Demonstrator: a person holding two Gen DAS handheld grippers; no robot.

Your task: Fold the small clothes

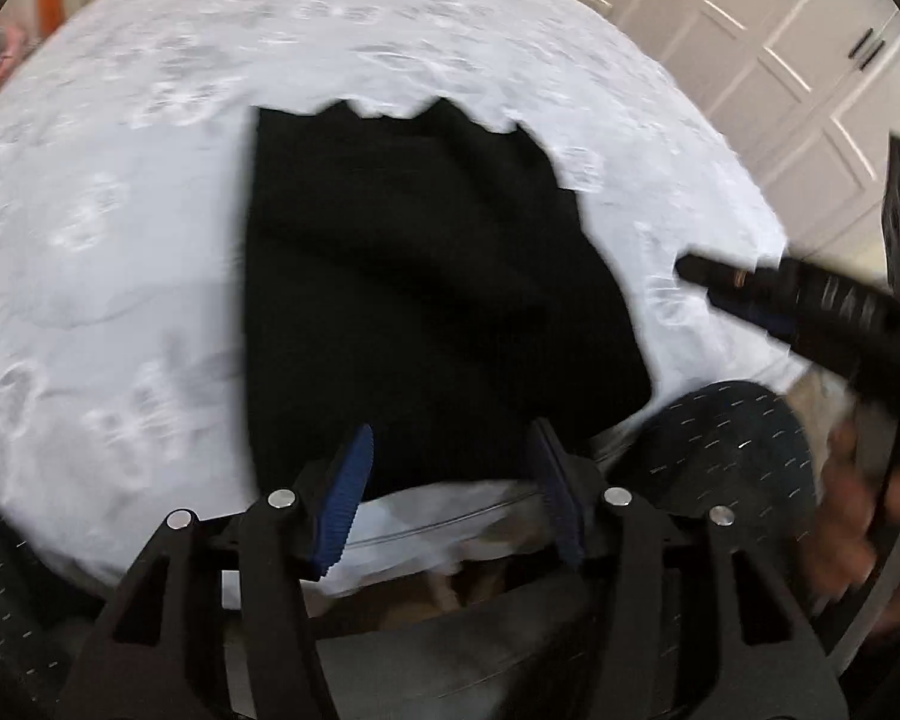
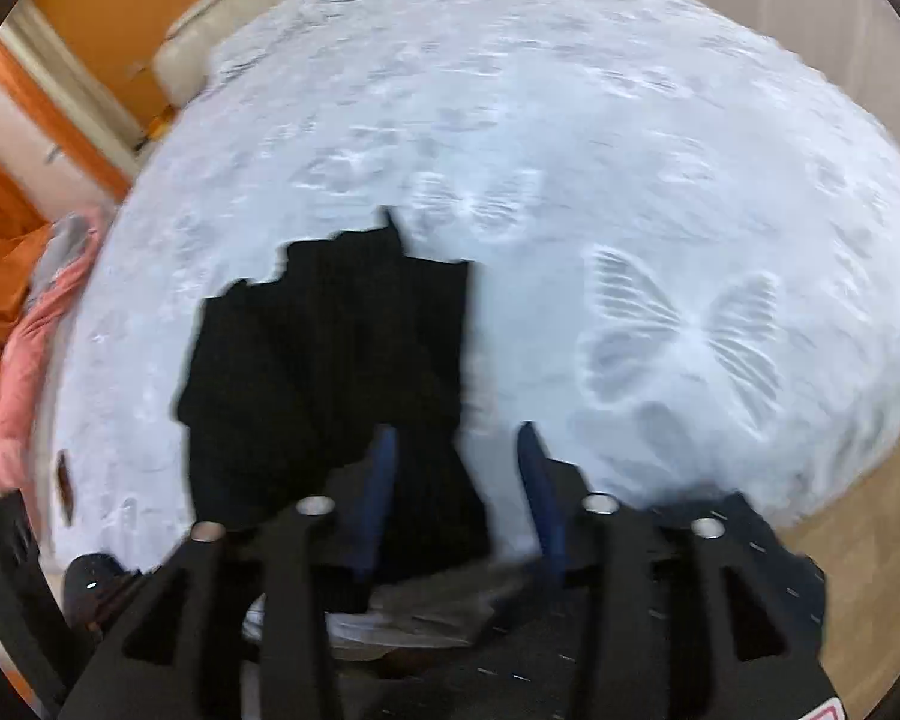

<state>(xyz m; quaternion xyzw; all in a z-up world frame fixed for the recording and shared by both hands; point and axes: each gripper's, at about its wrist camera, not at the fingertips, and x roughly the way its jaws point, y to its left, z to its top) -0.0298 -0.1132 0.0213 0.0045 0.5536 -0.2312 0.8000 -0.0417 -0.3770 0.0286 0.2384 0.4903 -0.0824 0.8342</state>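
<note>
No legible text or labels

Both wrist cams look down close over the pale embroidered bedspread (image 1: 120,210), sharing the black knitted garment (image 1: 426,276).

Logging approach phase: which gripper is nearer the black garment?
Left, marginally. The left gripper hovers open over the black garment's near edge; the right gripper, open too, straddles its right edge, mostly over the bedspread.
</note>
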